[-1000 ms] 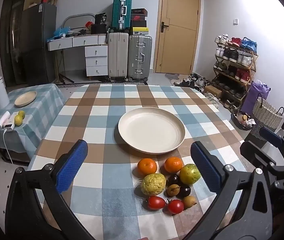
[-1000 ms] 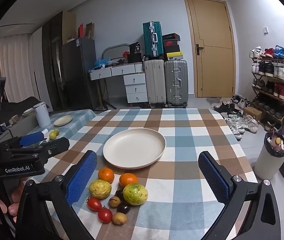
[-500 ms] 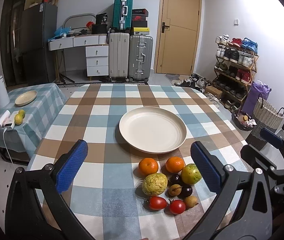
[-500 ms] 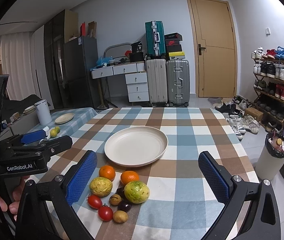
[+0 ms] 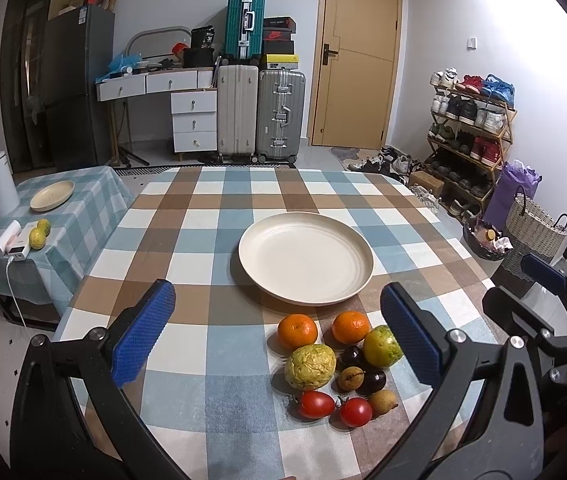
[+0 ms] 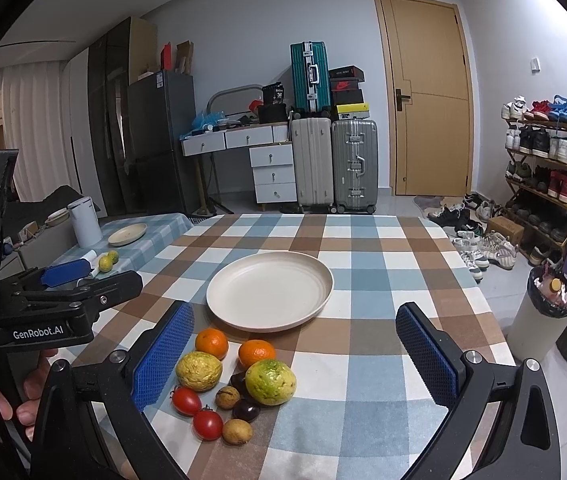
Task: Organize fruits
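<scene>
An empty cream plate [image 5: 305, 262] [image 6: 269, 290] sits mid-table on the checked cloth. In front of it lies a cluster of fruit: two oranges [image 5: 297, 331] [image 6: 212, 343], a yellow wrinkled fruit [image 5: 310, 366] [image 6: 198, 371], a green-yellow fruit [image 5: 382, 345] [image 6: 270, 381], two red tomatoes [image 5: 315, 404] [image 6: 186, 401], plus small dark and brown fruits. My left gripper [image 5: 279, 334] hovers open above the table's near edge, left of the fruit. My right gripper [image 6: 293, 354] also stands open, with the fruit between and beyond its blue fingers. Neither holds anything.
A side table [image 5: 79, 216] at the left carries a small plate, a white jug and two limes. Suitcases [image 5: 259, 114], a desk and a door stand behind. A shoe rack [image 5: 471, 136], bags and a bin [image 6: 543, 312] line the right side.
Both views shift only slightly; the plate and fruit stay put and both grippers remain open.
</scene>
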